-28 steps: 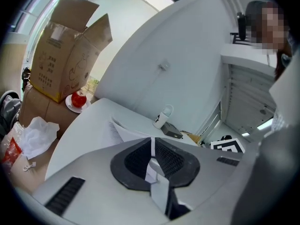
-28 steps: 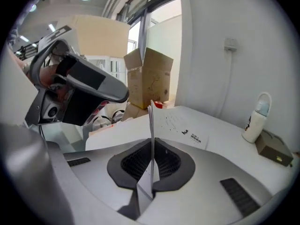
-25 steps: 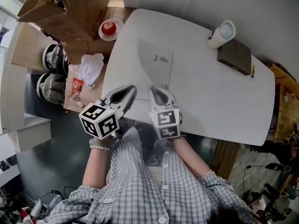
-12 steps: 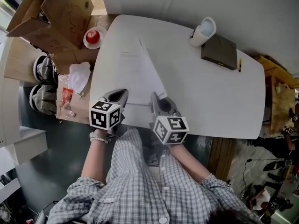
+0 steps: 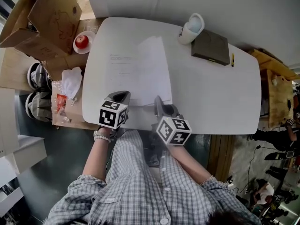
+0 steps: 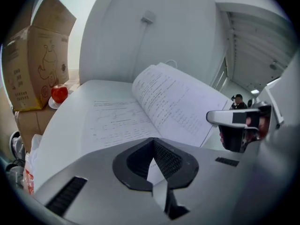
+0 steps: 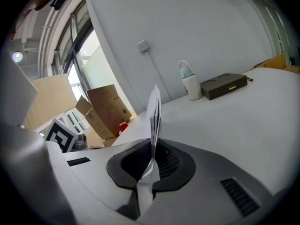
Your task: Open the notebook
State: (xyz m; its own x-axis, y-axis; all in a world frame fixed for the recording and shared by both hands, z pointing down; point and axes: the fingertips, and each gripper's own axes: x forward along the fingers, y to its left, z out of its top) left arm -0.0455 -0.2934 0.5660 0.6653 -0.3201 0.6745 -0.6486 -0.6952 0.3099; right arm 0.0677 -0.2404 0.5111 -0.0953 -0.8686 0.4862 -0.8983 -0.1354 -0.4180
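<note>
Notebook [image 5: 136, 74] lying open on white table [image 5: 211, 93], near its front edge, left gripper [image 5: 123, 96] closed on the lower left page edge, right gripper [image 5: 157, 101] pinching a few right-hand pages, held upright.

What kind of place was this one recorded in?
Probably an office or workroom: a white table with a notebook, cardboard boxes beside it, and equipment on the floor.
</note>
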